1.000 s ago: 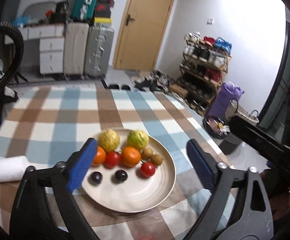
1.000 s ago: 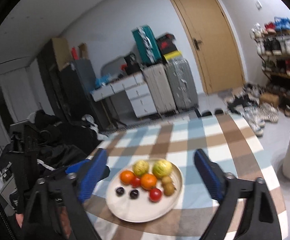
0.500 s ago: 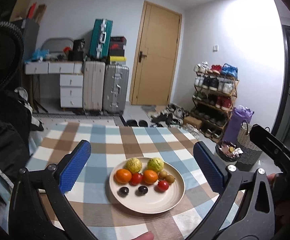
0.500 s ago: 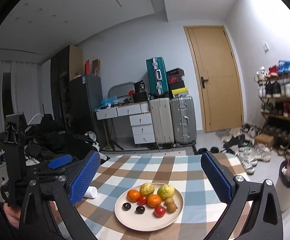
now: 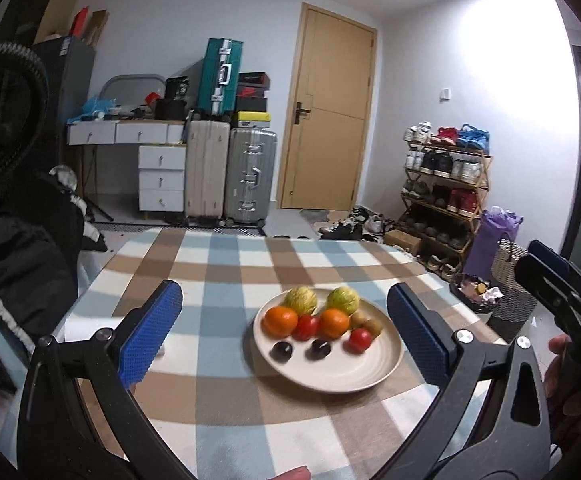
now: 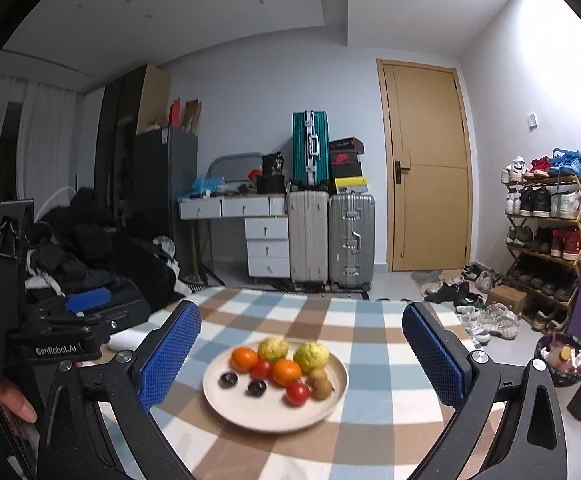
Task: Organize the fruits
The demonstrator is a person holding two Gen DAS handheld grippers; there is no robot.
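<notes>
Both your tongs spread, empty: left tongs (image 5: 284, 330), right tongs (image 6: 302, 350). Fruits crowd plate (image 6: 250, 414); careless pinch bumps neighbours, round tomato (image 6: 297, 393) rolls onto tabletop (image 6: 370, 360).

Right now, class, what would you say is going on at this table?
A person holds a two-finger gripper in each hand above a checked tablecloth. The left gripper and the right gripper are both open and empty, facing a cream plate. On it lie two oranges, two yellow-green fruits, two tomatoes, two dark plums and two small brown fruits. No fruit is being touched.
</notes>
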